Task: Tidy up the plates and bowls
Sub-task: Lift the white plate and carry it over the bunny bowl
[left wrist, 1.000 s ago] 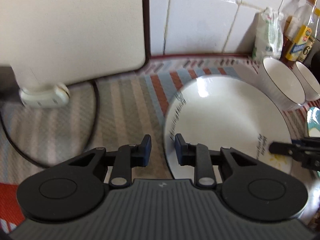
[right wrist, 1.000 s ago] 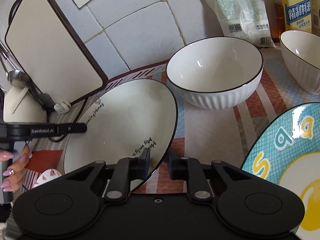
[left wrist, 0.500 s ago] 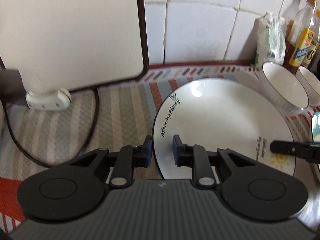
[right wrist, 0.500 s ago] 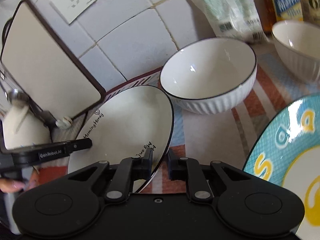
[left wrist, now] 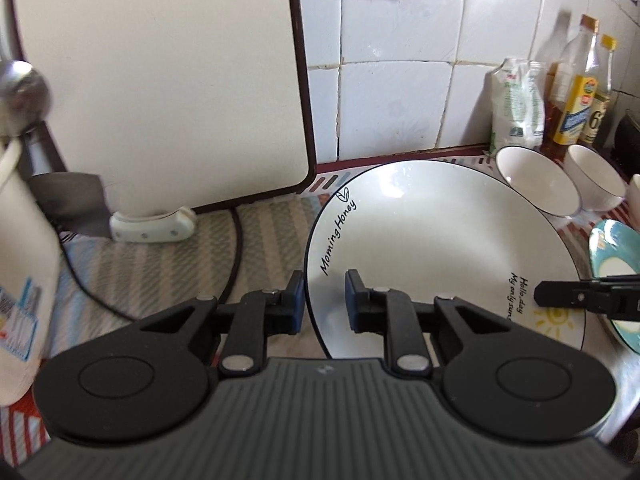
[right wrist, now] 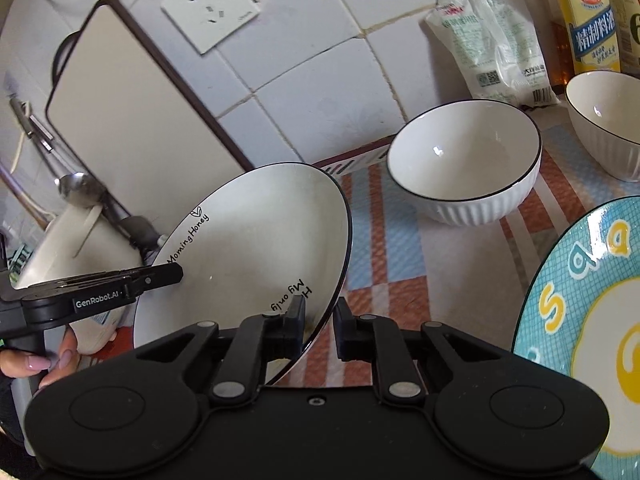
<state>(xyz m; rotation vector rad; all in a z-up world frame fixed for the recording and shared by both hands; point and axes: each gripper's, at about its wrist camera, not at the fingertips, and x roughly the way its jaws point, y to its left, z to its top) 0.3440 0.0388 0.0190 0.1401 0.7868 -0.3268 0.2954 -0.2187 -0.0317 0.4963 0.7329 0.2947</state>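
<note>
Lifted, tilted white plate (right wrist: 256,248), seemingly between both grippers' fingers (right wrist: 298,312).

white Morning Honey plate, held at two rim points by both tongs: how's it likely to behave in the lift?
The white plate looks glazed, so probably slippery. Left tongs and right tongs straddle thin rim edges: it may pivot. Likely rigid, chippable.
</note>
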